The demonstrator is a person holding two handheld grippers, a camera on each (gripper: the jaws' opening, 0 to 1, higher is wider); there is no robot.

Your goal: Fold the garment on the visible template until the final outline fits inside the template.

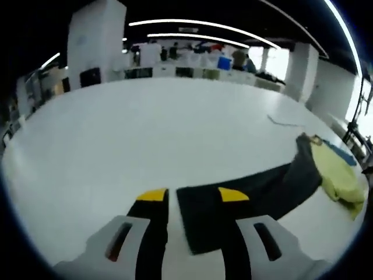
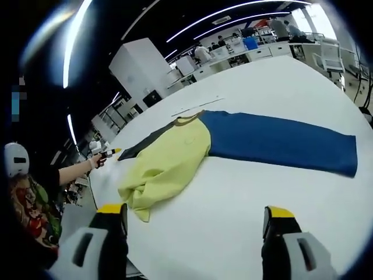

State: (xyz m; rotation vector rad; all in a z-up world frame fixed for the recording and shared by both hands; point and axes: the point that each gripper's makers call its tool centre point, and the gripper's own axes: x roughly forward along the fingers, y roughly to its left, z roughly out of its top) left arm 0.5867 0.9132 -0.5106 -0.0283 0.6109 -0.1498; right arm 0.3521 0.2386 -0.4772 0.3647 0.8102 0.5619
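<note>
1. Plainly early in the job: lies mostly opened out on the white round-edged table [image 2: 245, 221], that long-sleeved garment with a pale yellow body [image 2: 175, 157], one blue sleeve [image 2: 280, 143] and one dark grey sleeve [image 2: 143, 146].
2. Stretches straight out to either side of the body, each sleeve; looks like no sleeve folded in so far.
3. Bunches up at the near end of the yellow body in the right gripper view, so probably needs smoothing before any clean fold.
4. Stands with jaws spread, the left gripper [image 1: 192, 195], at the end of the dark grey sleeve [image 1: 245, 201]; has the sleeve's edge between the yellow tips, with the right-hand jaw over the cloth and nothing pinched.
5. Shows again in the right gripper view as the left gripper [image 2: 108, 153], held in a person's hand [image 2: 93, 160] just at that sleeve's tip.
6. Hangs spread over bare table near the garment's bunched end, the right gripper [image 2: 195, 213], gripping nothing.
7. Cannot make out a template outline on the table with any certainty.
8. Leaves, by this reckoning, nearly everything: both sleeves in, body folded, fit checked.
</note>
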